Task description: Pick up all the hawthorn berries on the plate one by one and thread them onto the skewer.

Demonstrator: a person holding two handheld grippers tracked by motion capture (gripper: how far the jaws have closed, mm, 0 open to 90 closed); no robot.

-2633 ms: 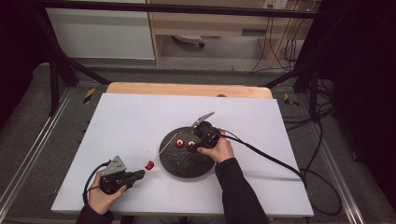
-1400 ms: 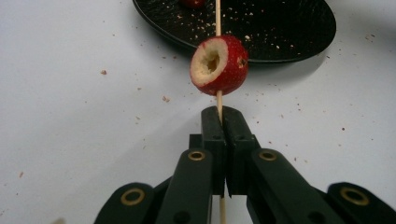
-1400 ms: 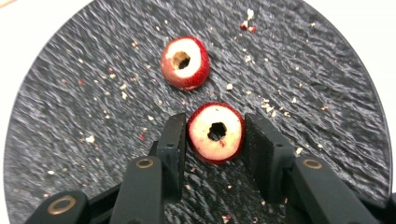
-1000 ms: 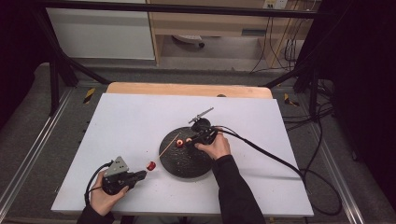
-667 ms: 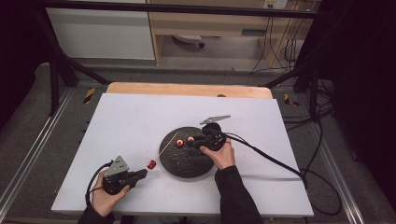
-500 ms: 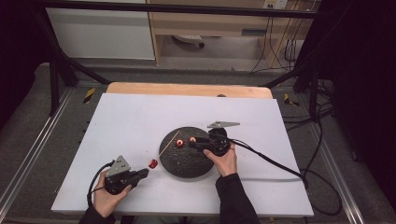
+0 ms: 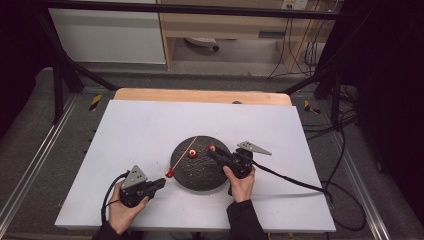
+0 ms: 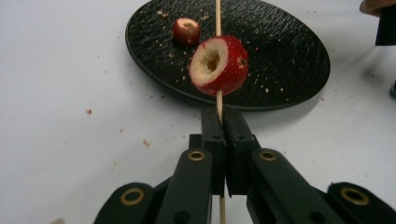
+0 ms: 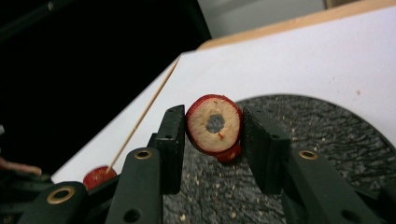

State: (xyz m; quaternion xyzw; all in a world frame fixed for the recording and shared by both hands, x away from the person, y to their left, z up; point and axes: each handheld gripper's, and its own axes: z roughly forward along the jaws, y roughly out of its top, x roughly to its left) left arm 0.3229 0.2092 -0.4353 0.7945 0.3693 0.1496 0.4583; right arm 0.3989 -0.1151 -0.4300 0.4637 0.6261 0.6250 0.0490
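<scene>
Three cored red fruits are counted. One fruit (image 8: 218, 65) is threaded on a thin wooden skewer (image 8: 217, 16), which is clamped between the closed jaws of the left gripper (image 8: 222, 135); this fruit is held just off the near left rim of the black plate (image 8: 289, 56), the skewer's far end slanting over it. A second fruit (image 9: 214, 124) is pinched between the narrowed jaws of the right gripper (image 9: 212, 140), above the plate. A third fruit (image 7: 192, 153) is seen on the plate, left of centre. The plate is set near the table's (image 7: 140, 130) middle.
</scene>
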